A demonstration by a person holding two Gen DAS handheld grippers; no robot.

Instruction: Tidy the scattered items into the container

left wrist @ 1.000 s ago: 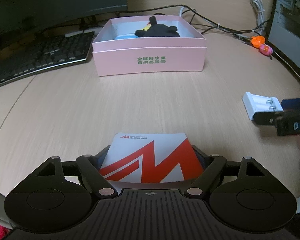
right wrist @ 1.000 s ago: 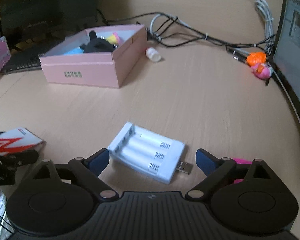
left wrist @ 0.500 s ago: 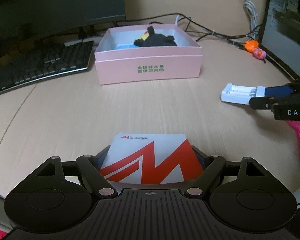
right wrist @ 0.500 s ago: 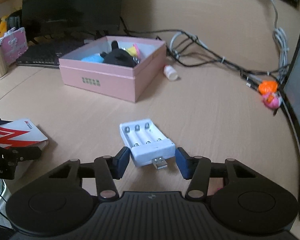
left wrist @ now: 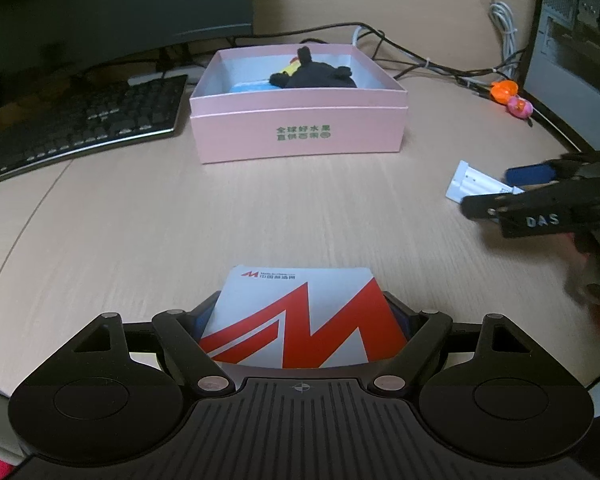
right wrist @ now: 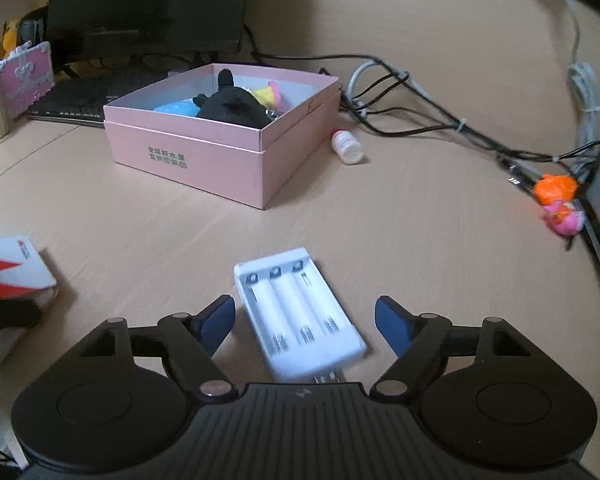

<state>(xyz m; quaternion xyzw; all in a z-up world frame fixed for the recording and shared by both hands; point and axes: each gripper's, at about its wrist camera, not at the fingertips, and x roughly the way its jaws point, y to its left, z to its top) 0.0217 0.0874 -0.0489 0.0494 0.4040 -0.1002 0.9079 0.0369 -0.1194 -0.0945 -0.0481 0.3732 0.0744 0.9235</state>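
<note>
Right tongs [right wrist: 304, 320] angled down, jaws just reopened astride battery charger [right wrist: 298, 312], w/o contact.

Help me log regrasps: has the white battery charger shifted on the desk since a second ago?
Yes. The white battery charger has swung round: its long side now points roughly toward the pink box, plug end toward the right gripper, whose jaws just reopened around it.

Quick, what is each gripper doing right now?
Left gripper: shut on the red and white card pack.
Right gripper: open, jaws just widened, white battery charger loose between them.
</note>
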